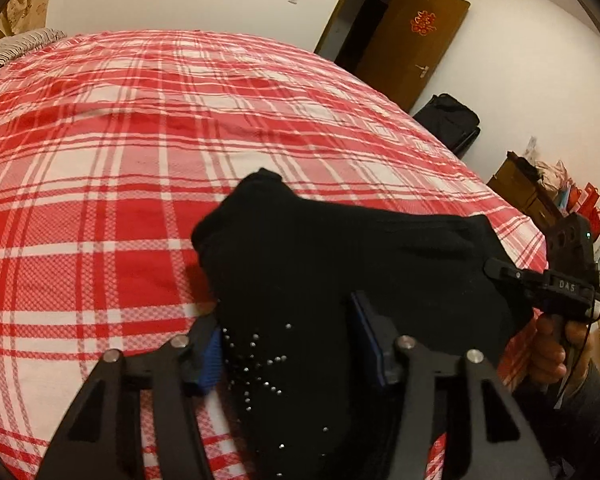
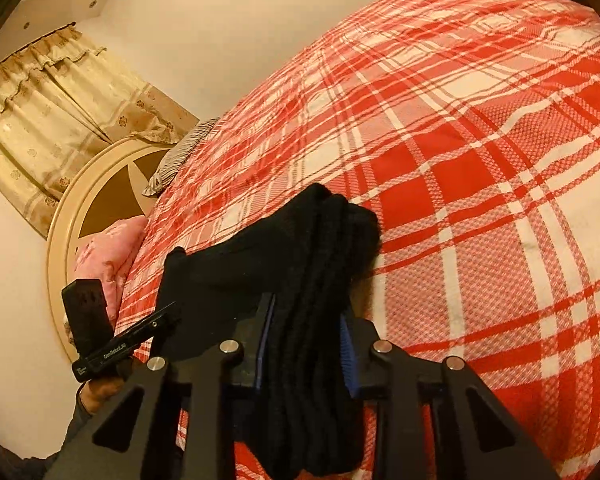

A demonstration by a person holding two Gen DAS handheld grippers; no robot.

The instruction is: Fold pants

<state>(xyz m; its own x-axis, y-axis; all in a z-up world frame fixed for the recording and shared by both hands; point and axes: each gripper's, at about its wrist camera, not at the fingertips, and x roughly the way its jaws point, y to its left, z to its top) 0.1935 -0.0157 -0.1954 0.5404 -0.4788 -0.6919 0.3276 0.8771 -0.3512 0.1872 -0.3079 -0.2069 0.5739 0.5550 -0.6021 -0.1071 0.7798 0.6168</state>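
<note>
Black pants [image 1: 340, 264] with small silver studs hang between both grippers above the red and white plaid bed [image 1: 140, 140]. My left gripper [image 1: 288, 336] is shut on one end of the pants, the cloth bunched between its blue pads. My right gripper [image 2: 308, 328] is shut on the other end of the pants [image 2: 320, 248], which drape in folds over its fingers. The right gripper also shows at the right in the left wrist view [image 1: 540, 280]. The left gripper shows at the lower left in the right wrist view [image 2: 112, 340].
The plaid bed [image 2: 480, 160] fills most of both views. A striped pillow [image 1: 16, 46] and a pink pillow [image 2: 104, 248] lie by the round headboard [image 2: 72, 220]. A brown door [image 1: 412, 44], a black bag [image 1: 448, 120] and bags on a cabinet [image 1: 540, 188] stand beyond the bed.
</note>
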